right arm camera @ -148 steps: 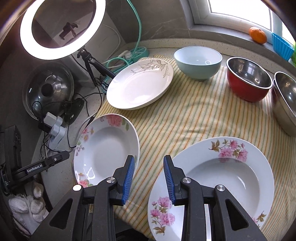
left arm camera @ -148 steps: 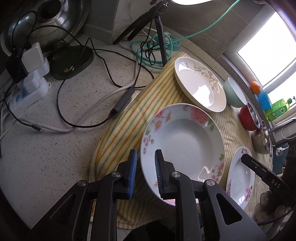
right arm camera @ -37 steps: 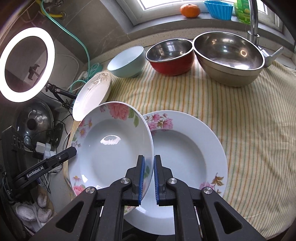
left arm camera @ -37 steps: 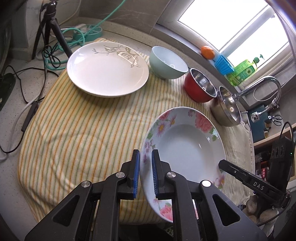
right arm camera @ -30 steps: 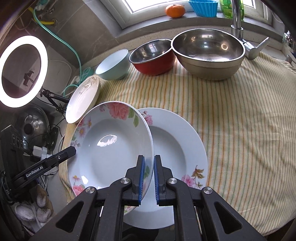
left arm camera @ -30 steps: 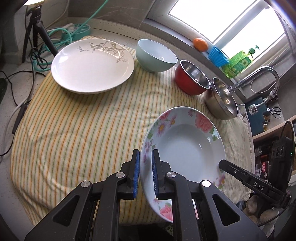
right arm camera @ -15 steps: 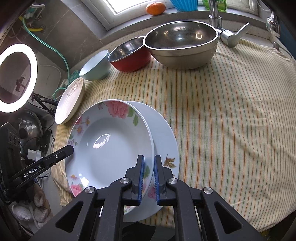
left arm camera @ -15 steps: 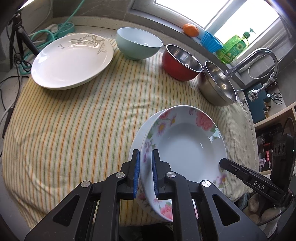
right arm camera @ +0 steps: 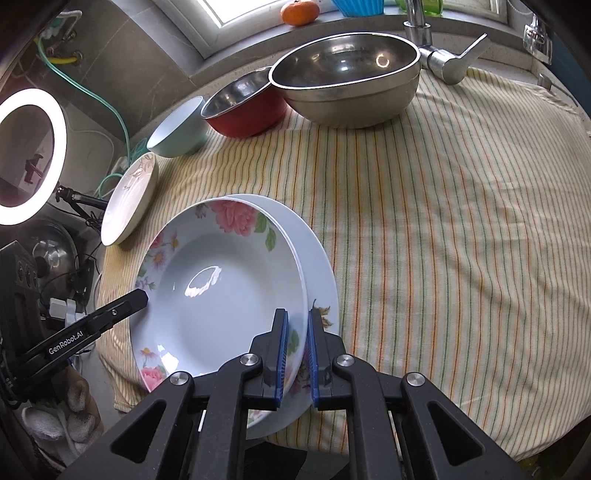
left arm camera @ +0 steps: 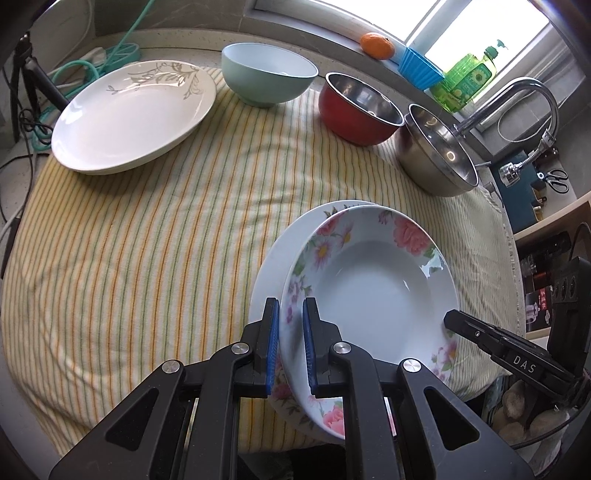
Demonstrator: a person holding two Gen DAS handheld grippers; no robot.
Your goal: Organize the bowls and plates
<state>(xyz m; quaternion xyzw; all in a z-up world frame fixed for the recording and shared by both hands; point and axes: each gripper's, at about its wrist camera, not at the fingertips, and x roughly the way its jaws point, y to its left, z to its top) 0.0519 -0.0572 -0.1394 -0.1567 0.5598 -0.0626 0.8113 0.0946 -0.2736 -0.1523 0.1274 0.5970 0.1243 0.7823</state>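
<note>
A deep floral plate (left arm camera: 373, 295) (right arm camera: 218, 295) is held by both grippers, tilted a little over a second floral plate (left arm camera: 273, 266) (right arm camera: 317, 258) that lies on the striped cloth. My left gripper (left arm camera: 290, 339) is shut on the plate's left rim. On the opposite rim my right gripper (right arm camera: 294, 350) is shut, and it shows as a black finger (left arm camera: 495, 347) in the left wrist view. The lower plate is mostly covered; whether the two plates touch I cannot tell.
On the striped cloth (left arm camera: 147, 229) stand a white leaf-pattern plate (left arm camera: 133, 114), a pale green bowl (left arm camera: 269, 74), a red bowl (left arm camera: 358, 110) and a steel bowl (left arm camera: 436, 158). A tap (right arm camera: 443, 62) and an orange (right arm camera: 299, 11) are at the back. A ring light (right arm camera: 29, 155) and cables lie left.
Both grippers carried the floral plate across the cloth until it came over the second floral plate, and it has sunk closer to it. Grips unchanged.
</note>
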